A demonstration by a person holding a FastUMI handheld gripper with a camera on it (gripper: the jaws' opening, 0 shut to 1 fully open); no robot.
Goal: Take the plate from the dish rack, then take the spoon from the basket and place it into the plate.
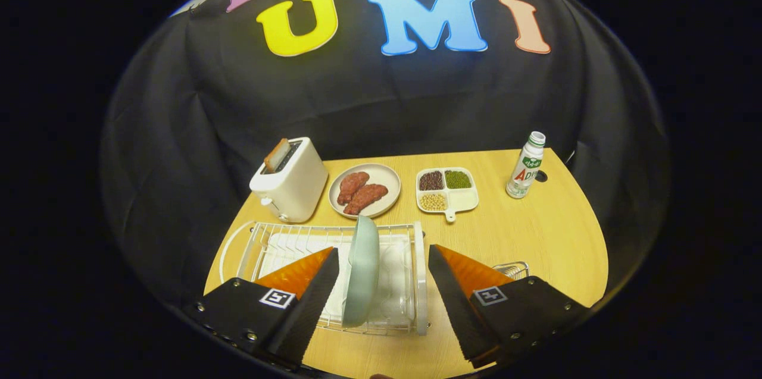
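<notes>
1. The gripper point(384, 263) has its jaws spread wide and holds nothing; both fingers hang above the dish rack point(420, 272).
2. The plate point(361, 272), pale green, stands on edge in the dish rack between the jaws, closer to the left finger, with a clear gap to the right one.
3. Whether the left finger touches the plate is hard to tell; it looks just apart.
4. Only a corner of the basket point(513, 270) peeks out behind the right finger; what it holds is hidden.
5. Beyond the jaws stand a toaster point(290, 185), a dish of meat point(364, 190), a divided tray of beans point(446, 189) and a bottle point(526, 166).
6. Bare table point(536, 236) lies right of the rack, ahead of the right finger, up to the table's curved edge.
</notes>
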